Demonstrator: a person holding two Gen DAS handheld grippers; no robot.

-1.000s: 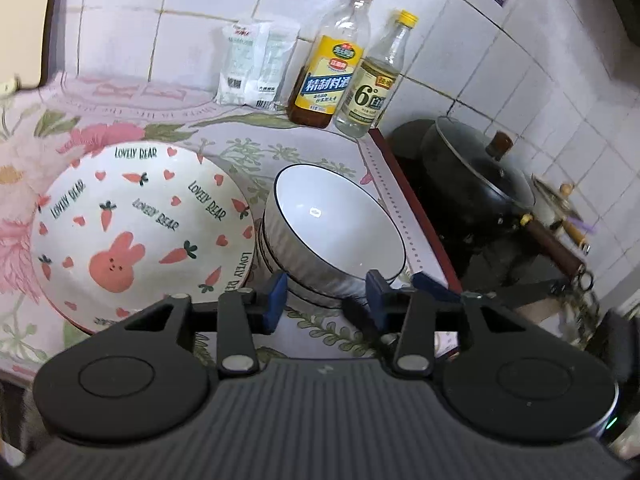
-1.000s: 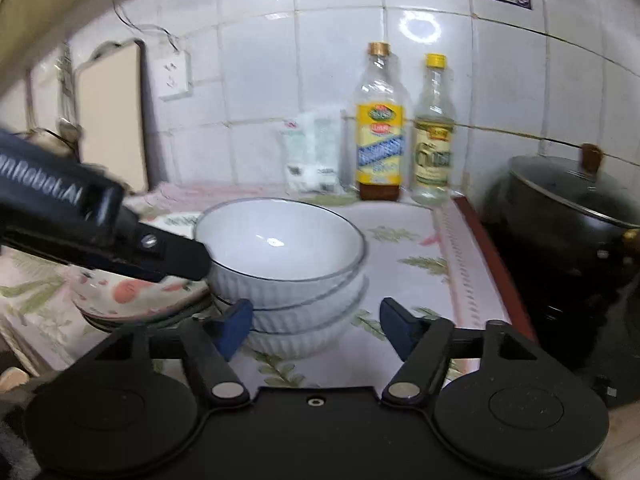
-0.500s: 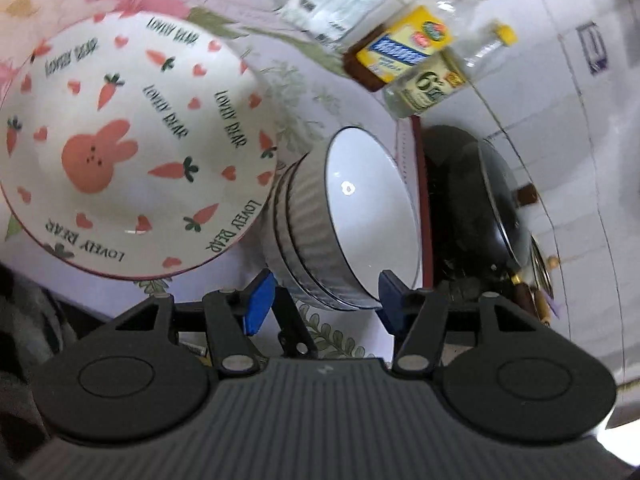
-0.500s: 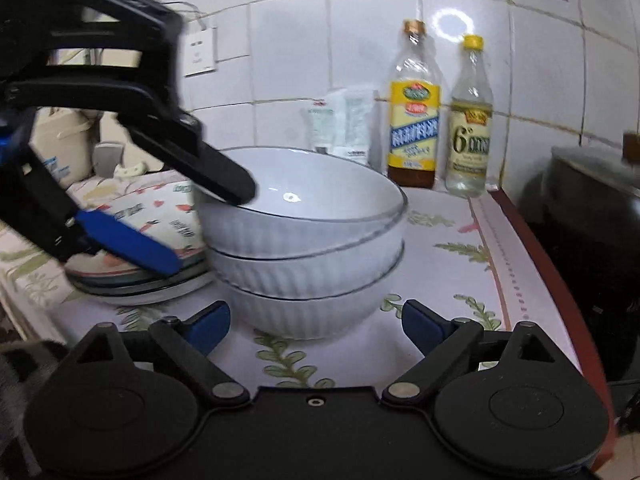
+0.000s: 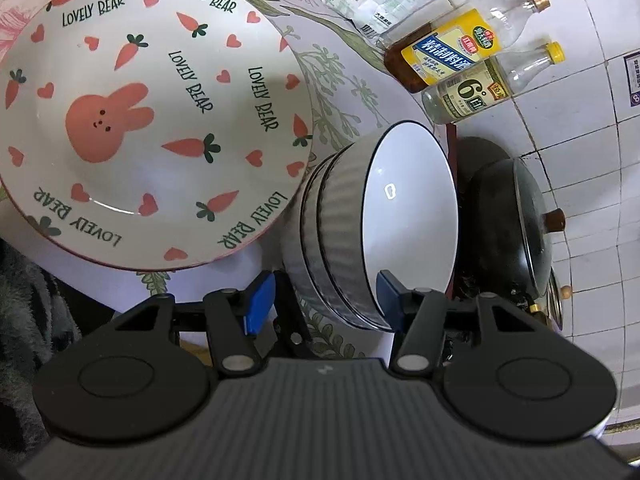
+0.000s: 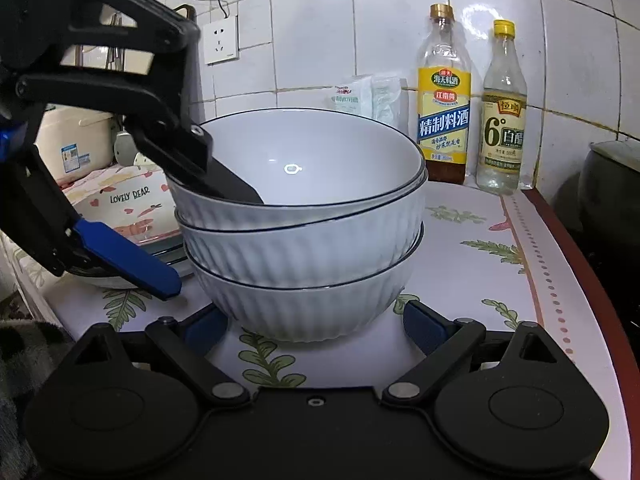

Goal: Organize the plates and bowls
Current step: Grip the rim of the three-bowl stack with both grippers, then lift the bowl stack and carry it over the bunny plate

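The desk (image 6: 480,264) wears a pale cloth printed with green leaf sprigs and pink flowers, with a dotted red band along its right edge. A stack of three ribbed white bowls (image 6: 304,248) stands near the front. Just left of it lies a pile of plates, topped by a rabbit-and-carrot plate (image 5: 148,120). At the far side, against the tiled wall, stand a yellow-labelled bottle (image 6: 443,120) and a clear bottle (image 6: 503,128) side by side, with white packets (image 6: 368,94) left of them.

- White tiled wall (image 6: 312,40) behind the worktop (image 6: 480,264), glossy with reflected light.
- Wall socket (image 6: 220,40) with a thin cable above it.
- Floral cloth (image 5: 340,72) covers the worktop.
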